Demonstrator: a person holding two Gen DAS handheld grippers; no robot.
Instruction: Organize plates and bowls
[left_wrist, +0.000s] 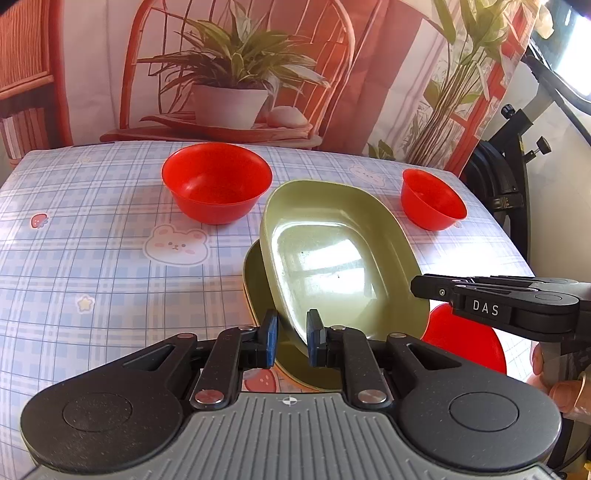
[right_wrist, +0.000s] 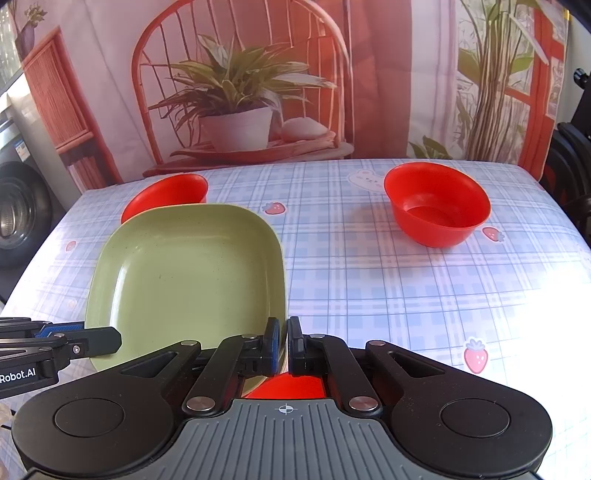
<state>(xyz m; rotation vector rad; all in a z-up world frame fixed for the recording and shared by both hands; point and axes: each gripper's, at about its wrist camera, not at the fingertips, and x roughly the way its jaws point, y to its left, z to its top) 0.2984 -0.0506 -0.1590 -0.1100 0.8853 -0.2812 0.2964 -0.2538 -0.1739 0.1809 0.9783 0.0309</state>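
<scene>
A green square plate (left_wrist: 332, 254) (right_wrist: 188, 273) is held tilted above a second green plate (left_wrist: 258, 291) lying on the table. My right gripper (right_wrist: 287, 345) is shut on the upper plate's right rim; it shows from the side in the left wrist view (left_wrist: 436, 290). My left gripper (left_wrist: 291, 338) is open, its jaws either side of the plate's near rim without pinching; it shows in the right wrist view (right_wrist: 74, 338). Two red bowls (left_wrist: 217, 181) (left_wrist: 432, 199) stand further back. A red item (left_wrist: 465, 339) (right_wrist: 291, 384) lies under the right gripper.
The table (left_wrist: 92, 266) has a blue plaid cloth with bunny and strawberry prints. A printed backdrop (left_wrist: 236, 74) of a chair and plants hangs behind it. Black stand hardware (left_wrist: 517, 147) is off the table's right edge. A washing machine (right_wrist: 18, 206) stands at the left.
</scene>
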